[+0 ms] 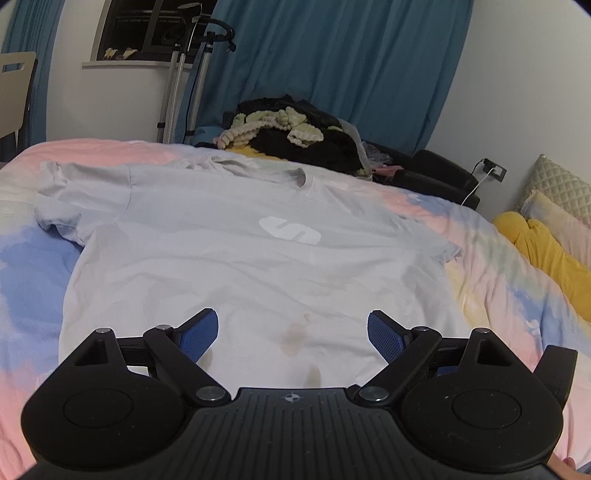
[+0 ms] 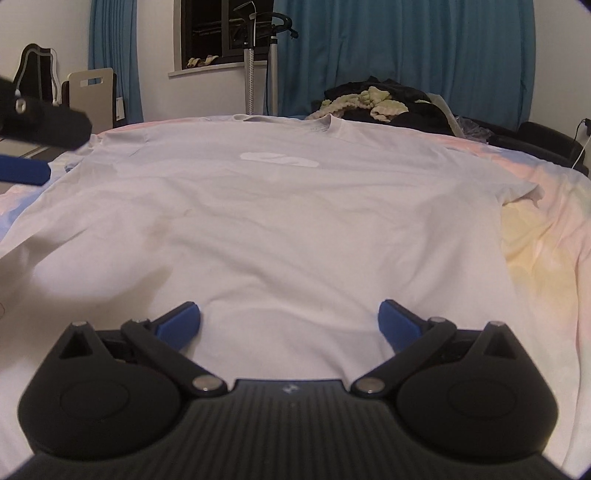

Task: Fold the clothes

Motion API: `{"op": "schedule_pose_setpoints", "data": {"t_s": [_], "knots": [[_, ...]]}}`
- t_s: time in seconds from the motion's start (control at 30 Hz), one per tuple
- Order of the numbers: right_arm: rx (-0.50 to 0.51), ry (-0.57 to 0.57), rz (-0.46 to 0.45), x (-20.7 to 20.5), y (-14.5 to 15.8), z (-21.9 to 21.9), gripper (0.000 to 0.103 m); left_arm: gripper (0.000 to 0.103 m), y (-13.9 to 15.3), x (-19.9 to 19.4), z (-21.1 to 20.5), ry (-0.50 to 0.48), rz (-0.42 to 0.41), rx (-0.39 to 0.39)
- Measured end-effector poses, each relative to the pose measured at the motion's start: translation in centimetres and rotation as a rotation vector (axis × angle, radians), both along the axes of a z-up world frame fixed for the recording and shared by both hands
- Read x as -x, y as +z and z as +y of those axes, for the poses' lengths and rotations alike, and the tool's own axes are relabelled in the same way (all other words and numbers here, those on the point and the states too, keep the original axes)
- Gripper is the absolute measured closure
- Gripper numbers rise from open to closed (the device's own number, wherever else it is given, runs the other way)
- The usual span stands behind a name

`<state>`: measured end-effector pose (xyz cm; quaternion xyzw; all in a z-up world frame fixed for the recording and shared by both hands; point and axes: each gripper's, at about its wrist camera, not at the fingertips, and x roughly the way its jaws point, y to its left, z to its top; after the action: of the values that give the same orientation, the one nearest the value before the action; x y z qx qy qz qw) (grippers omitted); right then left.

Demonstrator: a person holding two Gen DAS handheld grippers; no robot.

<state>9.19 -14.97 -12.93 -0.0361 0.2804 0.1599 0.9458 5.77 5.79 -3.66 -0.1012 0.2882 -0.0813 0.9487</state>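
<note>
on the pastel bed point(image 1: 480, 266), a white t-shirt point(image 1: 229, 266) lies spread flat, front up. both the left hand-held gripper point(image 1: 292, 334) and right hand-held gripper point(image 2: 289, 320) gape wide above its hem, empty.

This is a bedroom in a home. A bed point(image 1: 498, 280) with a pastel tie-dye cover fills the view, with pillows point(image 1: 554, 206) at one side. Teal curtains point(image 1: 332, 74) hang beside a window point(image 2: 221, 33), a garment steamer stand point(image 1: 177, 81) is against the wall, and a heap of clothes point(image 1: 295, 133) lies beyond the bed.
</note>
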Motion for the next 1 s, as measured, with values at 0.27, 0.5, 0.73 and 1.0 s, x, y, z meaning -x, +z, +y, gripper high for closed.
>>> {"op": "schedule_pose_setpoints", "data": {"t_s": [0.27,0.5,0.73,1.0], "knots": [[0.048,0.000,-0.012,0.1,-0.3,0.6,0.000,0.013,-0.4,-0.2,-0.2,0.012,0.019,-0.004],[0.065,0.007,-0.015,-0.4,-0.5,0.4,0.000,0.013,-0.3,-0.4,-0.5,0.011,0.026,-0.004],[0.065,0.003,-0.016,-0.2,-0.6,0.9,0.000,0.013,-0.3,-0.5,-0.9,-0.007,0.029,-0.016],[0.063,-0.002,-0.019,0.1,-0.8,1.2,0.000,0.013,-0.3,-0.4,-1.2,-0.035,0.022,0.002]]}}
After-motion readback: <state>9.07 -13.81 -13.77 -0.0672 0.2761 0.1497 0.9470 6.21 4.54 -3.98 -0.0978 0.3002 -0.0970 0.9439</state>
